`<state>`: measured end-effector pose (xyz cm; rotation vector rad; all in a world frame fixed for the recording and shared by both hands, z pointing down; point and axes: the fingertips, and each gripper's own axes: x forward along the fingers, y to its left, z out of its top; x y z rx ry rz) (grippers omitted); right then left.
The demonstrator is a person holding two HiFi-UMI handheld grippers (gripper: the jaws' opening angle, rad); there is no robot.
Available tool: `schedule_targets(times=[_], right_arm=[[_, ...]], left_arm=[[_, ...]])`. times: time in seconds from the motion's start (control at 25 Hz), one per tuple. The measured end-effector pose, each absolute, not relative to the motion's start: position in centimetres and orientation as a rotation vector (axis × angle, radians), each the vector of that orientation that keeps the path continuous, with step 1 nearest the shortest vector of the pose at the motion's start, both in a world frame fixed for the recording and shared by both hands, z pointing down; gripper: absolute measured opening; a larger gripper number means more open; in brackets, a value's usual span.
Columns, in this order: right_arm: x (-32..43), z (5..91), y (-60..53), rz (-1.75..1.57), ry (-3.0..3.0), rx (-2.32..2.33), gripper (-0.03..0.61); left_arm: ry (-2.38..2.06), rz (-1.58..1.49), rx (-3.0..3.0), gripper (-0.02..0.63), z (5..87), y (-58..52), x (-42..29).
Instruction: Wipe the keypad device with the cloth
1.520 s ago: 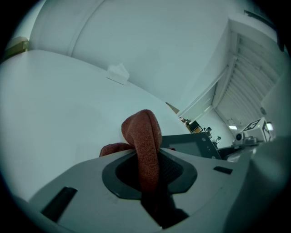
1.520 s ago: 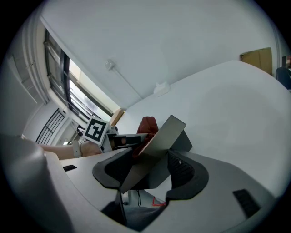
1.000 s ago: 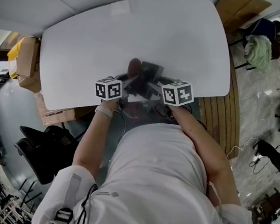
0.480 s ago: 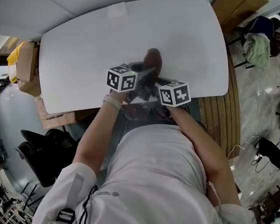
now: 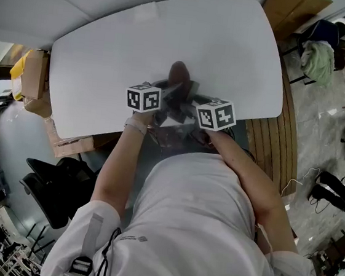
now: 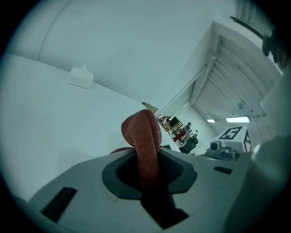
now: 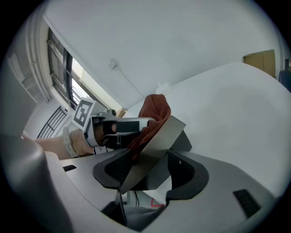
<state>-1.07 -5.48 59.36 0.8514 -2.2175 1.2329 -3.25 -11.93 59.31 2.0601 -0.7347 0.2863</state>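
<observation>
Leans over a broad white counter (image 5: 106,65) with rounded corners, which takes up most of the upper head view. Wears a white shirt (image 5: 193,229), with both forearms stretched forward to the counter's near edge. Has cardboard boxes (image 5: 35,69) stacked at the counter's left end and a chair draped with a green garment (image 5: 320,61) well off to the right. Holds 2 tools close together just over the near edge, each topped by a marker cube (image 5: 143,98), their fronts angled toward each other. Clamps, in the right hand-held gripper (image 7: 150,168), a flat grey keypad device (image 7: 154,136), jaws closed on its lower end, the slab tilted up and away from them. Cannot tell whether the device touches the counter. Pinches, in the left hand-held gripper (image 6: 148,175), a rust-red cloth (image 6: 142,136), jaws pressed together on it, with the folded end rising past the tips in a rounded hump. Lays that cloth against the far upper edge of the device, touching it, as seen from the right gripper view. Appears in the head view as a dark red lump just beyond the 2 cubes, the device mostly hidden under them. Leaves 1 small pale block (image 5: 145,12) alone near the counter's far edge, well apart from everything else. Carries a light band (image 5: 130,125) on the left wrist.
</observation>
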Motion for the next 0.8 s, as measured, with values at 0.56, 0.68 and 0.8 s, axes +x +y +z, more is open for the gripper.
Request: schedule_targets(times=[0.56, 0.68, 0.8], right_arm=[[-0.8, 59.3, -5.6, 1.229, -2.221, 0.852, 0.224], [-0.8, 59.4, -5.6, 1.230, -2.218, 0.857, 0.224], [-0.8, 59.3, -5.6, 1.229, -2.218, 0.866, 0.224]], left_arm=[[-0.651, 0.325, 2.060, 0.091, 59.6, -9.2, -4.1], [-0.749, 0.396, 2.037, 0.091, 61.6, -8.9, -6.0], [-0.813, 0.423, 2.010, 0.091, 63.0, -8.6, -7.6]])
